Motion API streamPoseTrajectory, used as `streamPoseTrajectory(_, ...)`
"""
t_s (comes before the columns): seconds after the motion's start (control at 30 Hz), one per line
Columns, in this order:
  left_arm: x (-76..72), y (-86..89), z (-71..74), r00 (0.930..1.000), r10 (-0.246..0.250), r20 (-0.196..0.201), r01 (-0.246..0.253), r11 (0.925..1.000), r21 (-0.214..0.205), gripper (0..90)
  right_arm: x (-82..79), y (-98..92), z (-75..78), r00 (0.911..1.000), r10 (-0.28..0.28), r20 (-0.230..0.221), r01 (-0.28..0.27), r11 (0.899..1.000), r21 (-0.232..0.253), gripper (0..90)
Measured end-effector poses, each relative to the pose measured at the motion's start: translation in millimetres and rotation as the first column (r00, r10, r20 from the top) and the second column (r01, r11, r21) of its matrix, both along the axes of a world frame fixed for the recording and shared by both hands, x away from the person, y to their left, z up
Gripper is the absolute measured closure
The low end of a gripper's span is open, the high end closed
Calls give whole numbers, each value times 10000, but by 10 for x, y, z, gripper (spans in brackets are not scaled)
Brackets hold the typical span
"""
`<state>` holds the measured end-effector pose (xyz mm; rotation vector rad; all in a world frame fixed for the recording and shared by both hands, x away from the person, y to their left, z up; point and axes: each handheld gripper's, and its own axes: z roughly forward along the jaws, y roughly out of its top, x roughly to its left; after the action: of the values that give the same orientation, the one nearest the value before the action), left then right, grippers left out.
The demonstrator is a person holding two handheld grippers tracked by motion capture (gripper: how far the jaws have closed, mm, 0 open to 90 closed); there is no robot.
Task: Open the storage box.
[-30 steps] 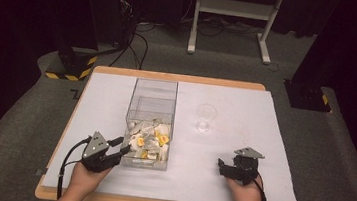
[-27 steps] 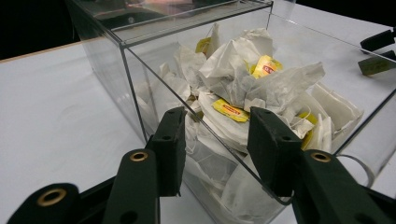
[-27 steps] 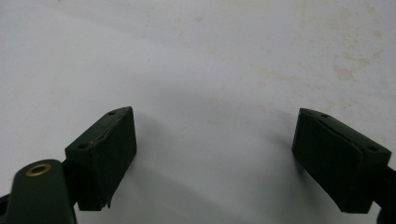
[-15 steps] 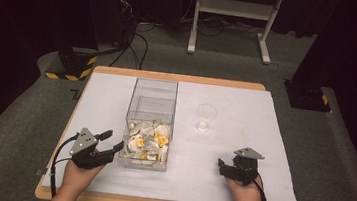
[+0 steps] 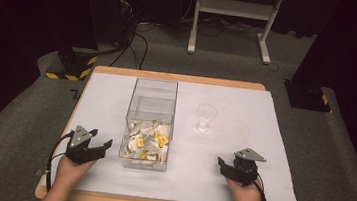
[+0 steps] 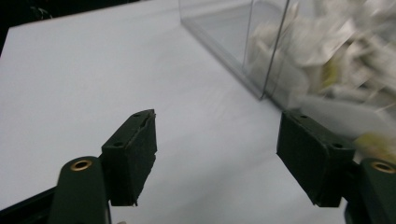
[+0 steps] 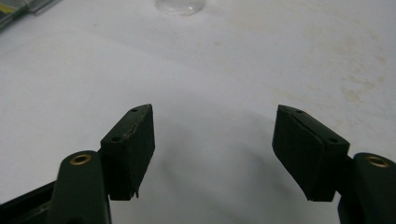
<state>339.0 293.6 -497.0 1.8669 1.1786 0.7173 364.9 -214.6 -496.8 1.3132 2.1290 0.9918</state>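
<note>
Box [image 5: 148, 127], clear and open-topped, stands left of centre on the white table [image 5: 257, 189] in the high view, its near half heaped with white and yellow packets [image 5: 148, 142]. Just left of its near end rests the left gripper [image 5: 104, 145], jaws spread and just opening, nothing between them. The right gripper [image 5: 221, 163] sits near the right front edge, well apart from the box, jaws spread though just closing a little, also empty. A clear glass [image 5: 205, 117] stands beyond it.

Left gripper view: box [image 6: 261, 51] corner just beyond the parted jaws, packets [image 6: 336, 51] blurred.

Right gripper view: parted jaws over bare table [image 7: 210, 70], glass [image 7: 180, 5] base at the top edge.
</note>
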Motion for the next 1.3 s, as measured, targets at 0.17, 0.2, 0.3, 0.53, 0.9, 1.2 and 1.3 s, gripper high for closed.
streamPoseTrajectory(0.17, 13, 9, -43, 9999, -158, 29, 158, 9999, -49, 248, -25, 102, 72, 9988, 296, 379, -305, 9992, 241, 348)
streamPoseTrajectory(0.2, 18, 8, -52, 9999, -139, -14, 139, 9998, -155, 248, -28, 125, 91, 9983, 347, 461, -360, 9990, 272, 352)
streamPoseTrajectory(0.3, 36, 7, -64, 9998, -77, -181, 74, 9998, -191, 244, -31, 189, 146, 9968, 596, 525, -614, 9975, 341, 365)
streamPoseTrajectory(0.53, 61, -22, -75, 9986, -304, -443, 306, 9995, 52, 246, -5, 359, 292, 9907, 1204, 638, -1224, 9921, 285, 369)
streamPoseTrajectory(0.9, 106, -17, -89, 9949, 114, -1006, -103, 9999, 110, 255, 77, 615, 432, 9794, 1882, 727, -1933, 9786, 699, 347)
streamPoseTrajectory(1.2, 102, -52, -98, 9927, 440, -1120, -375, 9975, 603, 255, 89, 788, 532, 9653, 2390, 1051, -2485, 9645, 889, 361)
streamPoseTrajectory(1.3, 46, -59, -90, 9971, 493, -582, -460, 9973, 573, 254, 83, 853, 566, 9629, 2498, 1018, -2603, 9595, 1080, 364)
